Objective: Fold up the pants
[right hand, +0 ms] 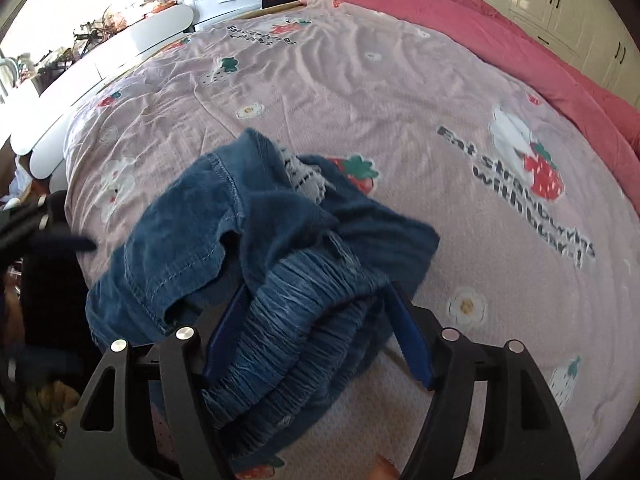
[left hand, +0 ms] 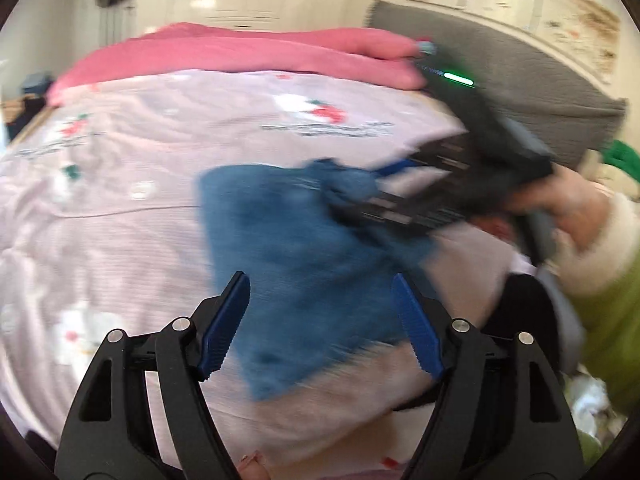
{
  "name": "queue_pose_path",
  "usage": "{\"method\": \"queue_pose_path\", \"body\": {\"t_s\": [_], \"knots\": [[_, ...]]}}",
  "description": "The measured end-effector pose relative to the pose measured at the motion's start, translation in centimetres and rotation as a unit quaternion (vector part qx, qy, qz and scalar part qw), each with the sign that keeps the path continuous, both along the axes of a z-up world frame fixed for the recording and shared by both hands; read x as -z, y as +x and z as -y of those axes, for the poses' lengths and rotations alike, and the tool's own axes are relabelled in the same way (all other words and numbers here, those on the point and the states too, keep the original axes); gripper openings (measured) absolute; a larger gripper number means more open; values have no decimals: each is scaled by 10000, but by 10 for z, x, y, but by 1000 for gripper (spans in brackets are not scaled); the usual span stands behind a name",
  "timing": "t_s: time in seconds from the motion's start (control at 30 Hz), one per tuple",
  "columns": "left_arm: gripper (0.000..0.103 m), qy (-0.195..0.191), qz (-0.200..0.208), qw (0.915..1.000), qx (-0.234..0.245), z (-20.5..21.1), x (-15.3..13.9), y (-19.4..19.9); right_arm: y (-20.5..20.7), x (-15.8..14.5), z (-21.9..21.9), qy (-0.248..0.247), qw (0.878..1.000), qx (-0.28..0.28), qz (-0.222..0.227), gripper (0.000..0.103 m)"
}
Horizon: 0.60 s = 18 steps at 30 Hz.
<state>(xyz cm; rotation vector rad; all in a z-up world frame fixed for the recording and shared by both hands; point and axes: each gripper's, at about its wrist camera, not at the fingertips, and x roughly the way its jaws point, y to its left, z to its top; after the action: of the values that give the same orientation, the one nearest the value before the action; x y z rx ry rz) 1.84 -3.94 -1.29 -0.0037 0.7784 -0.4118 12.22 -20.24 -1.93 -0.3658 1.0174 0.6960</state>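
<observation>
Small blue pants in a heap on the bed, both grippers at them.

From the left wrist view, blurred: the left gripper (left hand: 320, 320) stands wide and empty above the pants (left hand: 296, 280), which lie on the pink sheet (left hand: 160, 152); the right gripper (left hand: 372, 196) meets the far edge of the cloth, though whether it pinches there I cannot tell. From the right wrist view, the pants (right hand: 248, 248) are bunched near the bed's edge, and their gathered waistband (right hand: 296, 312) bulges between the right gripper (right hand: 316, 332) fingers, which look spread, with no clear clamp. The denim looks soft, light and floppy; I'd judge it sags wherever unsupported. The thick elastic waistband, or a stitched hem, seems the surest hold.
</observation>
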Motion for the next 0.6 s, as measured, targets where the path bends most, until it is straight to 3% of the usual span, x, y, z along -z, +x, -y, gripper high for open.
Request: {"method": "queue_pose_path", "body": {"t_s": [0.13,0.37,0.6], "knots": [[69,292,-200,9982,-475,-12,11,25,-7,4,11,181,9996,188,-47,75],[73,438,-452,9972,-410,-7,31,39,-6,15,25,519,9967,564,-253,79],[76,409,-517,9968,-446,-8,36,39,-1,18,23,508,9956,736,-264,83]]}}
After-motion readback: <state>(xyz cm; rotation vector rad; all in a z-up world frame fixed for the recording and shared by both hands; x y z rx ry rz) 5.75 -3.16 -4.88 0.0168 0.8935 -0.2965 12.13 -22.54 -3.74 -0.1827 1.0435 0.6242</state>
